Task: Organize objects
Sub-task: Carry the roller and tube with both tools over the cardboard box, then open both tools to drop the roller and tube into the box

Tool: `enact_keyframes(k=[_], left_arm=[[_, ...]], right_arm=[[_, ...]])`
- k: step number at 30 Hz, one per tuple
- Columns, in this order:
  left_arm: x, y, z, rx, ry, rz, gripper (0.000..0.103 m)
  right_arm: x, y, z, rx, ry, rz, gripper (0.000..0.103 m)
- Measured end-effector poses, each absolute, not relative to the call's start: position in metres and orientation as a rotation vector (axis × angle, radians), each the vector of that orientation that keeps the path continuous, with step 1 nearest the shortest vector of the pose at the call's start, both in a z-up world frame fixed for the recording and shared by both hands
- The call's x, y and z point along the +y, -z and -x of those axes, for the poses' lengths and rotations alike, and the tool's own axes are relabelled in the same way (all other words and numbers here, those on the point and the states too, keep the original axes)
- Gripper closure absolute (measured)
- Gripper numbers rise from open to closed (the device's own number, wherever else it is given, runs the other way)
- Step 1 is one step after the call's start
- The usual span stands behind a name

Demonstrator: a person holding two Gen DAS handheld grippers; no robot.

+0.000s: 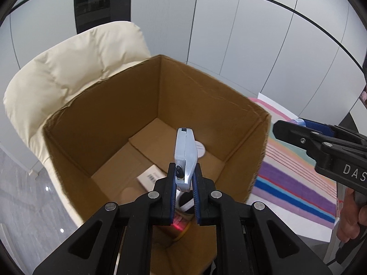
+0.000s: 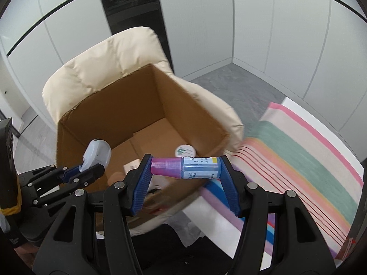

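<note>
Both grippers hang over the open brown cardboard box (image 1: 160, 119), which sits on a cream padded chair (image 1: 68, 68). The left gripper (image 1: 184, 183) has its blue pads closed tight on the lower end of a pale blue-grey plastic tape dispenser (image 1: 185, 153), which stands up out of the jaws above the middle of the box. The right gripper (image 2: 185, 171) has its jaws set fairly wide and clamped endwise on a small blue-labelled bottle with a pink cap (image 2: 185, 167), held crosswise above the box's near right corner. The step in hand appears to be dropping these two items into the box. Done well, each gripper would likely lower inside the box walls before opening, aiming at bare floor rather than at things already there. The bottle, pinched only at its ends, could roll or slip if the jaws ease unevenly. On the box floor lie a round white lid with a green print (image 2: 185, 150) by the right wall, a small white carton with a barcode (image 1: 150, 177) toward the near side, and a dark-and-white object under the left gripper, too hidden to name. A striped multicoloured cloth (image 2: 309, 160) lies right of the box.
</note>
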State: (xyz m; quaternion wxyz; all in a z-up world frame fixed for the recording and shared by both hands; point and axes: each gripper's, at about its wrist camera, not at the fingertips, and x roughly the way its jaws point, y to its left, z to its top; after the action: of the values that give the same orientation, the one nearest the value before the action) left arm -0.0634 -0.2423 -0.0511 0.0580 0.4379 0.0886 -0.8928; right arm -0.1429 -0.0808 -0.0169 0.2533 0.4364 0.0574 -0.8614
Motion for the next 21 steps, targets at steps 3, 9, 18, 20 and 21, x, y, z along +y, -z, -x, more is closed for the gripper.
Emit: enact_keyframes(k=[3,9,18,20,21], left_arm=[[-0.251,0.052,0.056,0.267,2.705,-1.325,0.09],[-0.262,0.056,0.048,0.263,2.703,-1.345,0.089],[-0.271,0.045,0.04,0.269,2.708,-1.26,0.037],[-0.275,0.047,0.041,0.28,2.67,-1.256,0.026],[-0.277,0.048,0.041,0.282,2.641,-1.251,0.017]], right_arm=[[-0.097,0.018,0.139,0.177,2.319,-1.182,0.043],[-0.122,0.02,0.133,0.207,2.287,-1.171,0.043],[-0.141,0.026,0.131,0.238,2.273,-1.161,0.043],[-0.141,0.026,0.13,0.241,2.272,-1.155,0.043],[-0.141,0.026,0.13,0.243,2.271,-1.152,0.043]])
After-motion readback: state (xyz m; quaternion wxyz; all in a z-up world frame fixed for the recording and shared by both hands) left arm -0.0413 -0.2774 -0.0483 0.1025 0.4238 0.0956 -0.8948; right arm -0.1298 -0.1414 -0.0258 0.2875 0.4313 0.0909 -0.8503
